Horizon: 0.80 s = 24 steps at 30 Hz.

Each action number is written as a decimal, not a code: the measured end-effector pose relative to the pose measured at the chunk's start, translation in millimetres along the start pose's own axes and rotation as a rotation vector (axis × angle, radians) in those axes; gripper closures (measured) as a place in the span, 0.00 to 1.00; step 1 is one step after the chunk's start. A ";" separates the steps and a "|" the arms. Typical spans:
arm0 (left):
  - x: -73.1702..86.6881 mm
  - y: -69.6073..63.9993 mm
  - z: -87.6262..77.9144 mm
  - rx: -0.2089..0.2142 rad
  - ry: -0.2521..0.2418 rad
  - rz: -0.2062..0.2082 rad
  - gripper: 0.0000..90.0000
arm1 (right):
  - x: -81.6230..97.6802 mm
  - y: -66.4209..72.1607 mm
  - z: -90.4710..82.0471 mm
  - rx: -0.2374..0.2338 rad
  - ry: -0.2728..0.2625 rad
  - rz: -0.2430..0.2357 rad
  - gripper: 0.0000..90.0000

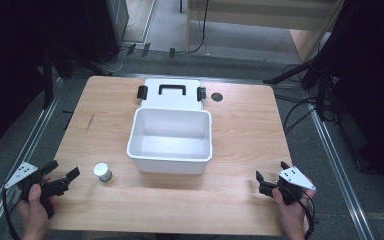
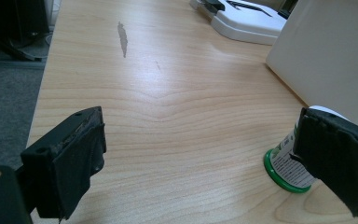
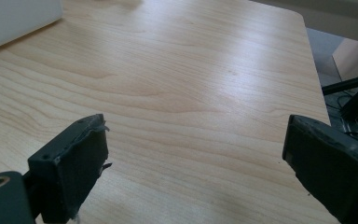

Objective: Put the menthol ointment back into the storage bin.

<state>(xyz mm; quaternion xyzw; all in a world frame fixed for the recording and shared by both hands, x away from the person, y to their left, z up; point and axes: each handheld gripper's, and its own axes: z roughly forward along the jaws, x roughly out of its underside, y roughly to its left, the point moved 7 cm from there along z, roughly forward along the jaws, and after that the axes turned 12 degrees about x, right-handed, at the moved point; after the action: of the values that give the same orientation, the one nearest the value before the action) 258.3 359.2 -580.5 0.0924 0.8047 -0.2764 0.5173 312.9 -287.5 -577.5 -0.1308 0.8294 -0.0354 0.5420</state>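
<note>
Small jar [image 1: 102,172] with a white lid, standing upright on the tabletop [image 1: 240,130], near the front left corner of the white box [image 1: 170,140]. Close up in the left gripper view, same jar [image 2: 289,168] showing a green base rim and a printed label, half hidden behind the jaw on that side. Left gripper [image 1: 63,175] just beside it, jaws spread wide, nothing between them, not touching. White box open and bare inside, mid-tabletop; lid [image 1: 171,93] with black handle and latches lying flat behind it. Over at the front right corner, right gripper [image 1: 271,176] held in a hand, jaws wide apart too, gripping nothing, bare wood beneath. Well apart from jar and box.
</note>
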 end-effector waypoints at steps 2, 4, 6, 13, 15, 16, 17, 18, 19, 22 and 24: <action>-0.2 -0.6 0.3 0.002 -0.002 0.007 0.04 | 0.0 -0.1 -0.1 0.000 0.000 0.000 0.08; -0.4 -1.8 0.8 0.014 -0.004 0.012 0.04 | 0.2 0.0 -0.4 0.000 0.002 0.003 0.08; -0.9 -2.6 0.4 0.027 -0.010 0.025 0.04 | 0.1 0.0 -0.5 0.000 0.002 0.005 0.08; -1.3 -3.8 -2.3 0.074 0.016 0.016 0.04 | 0.0 0.2 0.0 0.001 0.000 -0.002 0.08; -1.6 -5.9 -2.0 0.084 0.038 0.027 0.04 | 0.0 0.3 -0.2 0.002 -0.001 -0.003 0.08; -1.6 -7.7 -1.0 0.086 0.049 0.029 0.04 | 0.0 0.4 -0.3 0.002 -0.001 -0.003 0.08; -2.2 -10.9 0.1 0.090 0.064 0.036 0.03 | 0.1 0.4 -0.6 0.003 -0.001 0.001 0.08; -2.2 -10.9 0.1 0.090 0.064 0.036 0.03 | 0.0 0.3 -0.6 0.002 -0.002 0.001 0.08; -3.3 -14.3 0.8 0.095 0.078 0.043 0.03 | 0.0 0.3 -0.6 0.002 -0.002 0.001 0.08; -7.7 -22.4 2.0 0.087 0.128 0.088 0.03 | -0.1 -0.1 -0.7 0.002 -0.004 0.005 0.08; -11.5 -28.0 2.4 0.087 0.163 0.117 0.03 | -0.1 0.0 -0.7 0.000 -0.004 0.005 0.08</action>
<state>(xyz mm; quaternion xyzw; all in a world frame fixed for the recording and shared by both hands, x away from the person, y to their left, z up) 253.2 336.3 -561.3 0.1838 0.8246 -0.2721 0.4607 312.3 -287.5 -577.1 -0.1289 0.8287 -0.0336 0.5437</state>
